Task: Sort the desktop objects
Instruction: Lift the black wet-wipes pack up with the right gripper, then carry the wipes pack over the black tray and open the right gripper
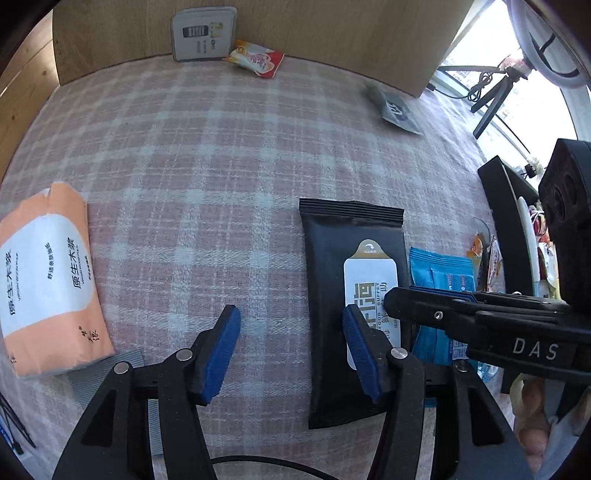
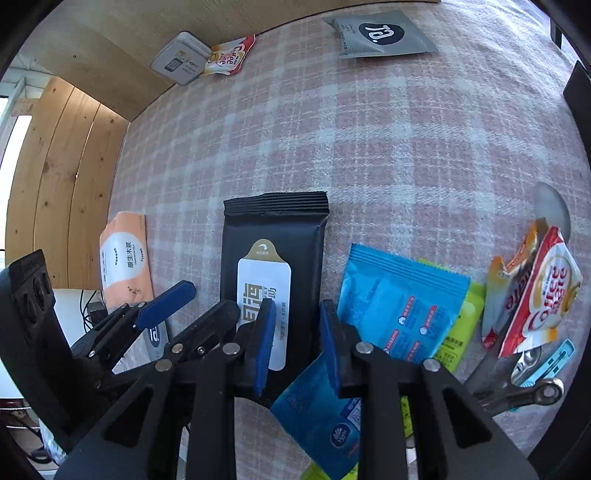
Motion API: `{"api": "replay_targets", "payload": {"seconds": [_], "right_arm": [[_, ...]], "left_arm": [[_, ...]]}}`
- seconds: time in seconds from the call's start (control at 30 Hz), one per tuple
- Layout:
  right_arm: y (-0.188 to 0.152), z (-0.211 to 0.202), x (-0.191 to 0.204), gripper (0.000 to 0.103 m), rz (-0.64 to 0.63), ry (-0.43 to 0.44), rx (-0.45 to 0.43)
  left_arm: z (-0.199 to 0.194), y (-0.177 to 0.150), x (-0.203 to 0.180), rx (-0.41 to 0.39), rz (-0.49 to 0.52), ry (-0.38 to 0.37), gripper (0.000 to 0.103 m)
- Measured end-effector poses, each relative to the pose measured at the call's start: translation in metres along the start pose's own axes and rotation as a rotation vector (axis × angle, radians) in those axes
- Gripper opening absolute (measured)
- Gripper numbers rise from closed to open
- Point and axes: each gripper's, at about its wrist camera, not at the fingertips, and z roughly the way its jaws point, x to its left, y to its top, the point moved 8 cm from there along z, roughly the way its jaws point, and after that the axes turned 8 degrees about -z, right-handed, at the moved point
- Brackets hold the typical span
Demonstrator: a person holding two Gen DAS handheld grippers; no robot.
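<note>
Surface: a pink-and-white plaid tablecloth [image 1: 207,155] is spread over the desk; a light wooden board [image 1: 332,33] is stood along its far edge.
Black pack: a flat black plastic wet-wipe pack with a white flap label [image 2: 275,254] is laid near the middle of the cloth, its crimped end turned away from both cameras.
Left gripper: the black two-finger tool with blue pads [image 1: 291,350] is pointed steeply down; its jaws are held fairly wide apart; one blue pad [image 1: 360,354] is seen over the black pack's label, the other [image 1: 219,354] over bare cloth; nothing is seen gripped; contact with the pack cannot be told.
Right gripper: the second black tool with blue pads [image 2: 297,343] is seen with its jaws narrowly parted over the near right edge of the black pack; a thin blue foil sachet [image 2: 321,413] is seen just below the right pad [image 2: 330,343]; whether anything is pinched cannot be told.
Blue sachets: a larger blue foil packet [image 2: 402,295] is laid just right of the black pack, overlapping a yellow-green packet [image 2: 465,325].
Tissue pack: an orange-and-white soft tissue pack [image 1: 48,280] is laid well to the left.
Far edge: a grey-white boxed pack [image 1: 203,33] is leaned on the board, touching a red-and-white creamer sachet [image 1: 258,59]; a grey foil sachet with a dark round logo [image 2: 380,35] is laid apart to the right.
Right side: red-and-white creamer sachets [image 2: 535,295] are piled by a metal spoon [image 2: 552,210].
</note>
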Motion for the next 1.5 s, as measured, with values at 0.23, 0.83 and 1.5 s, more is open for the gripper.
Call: {"api": "replay_targets", "payload": {"seconds": [0.23,0.83,1.5], "right_arm": [[0.002,0.004,0.004,0.026,-0.04,-0.018,0.02],[0.004,-0.032,0.009,0.026,-0.058,0.01,-0.027],[0.01,-0.148,-0.021,0.026,-0.054,-0.042,-0.21]], "left_arm": [[0.002,-0.019,-0.034,0.039,0.211,-0.011,0.061],[-0.027,-0.002,-0.045,-0.015,0.179,-0.055,0.056],[-0.085,0.011,-0.133,-0.09,0.304,-0.153,0.055]]}}
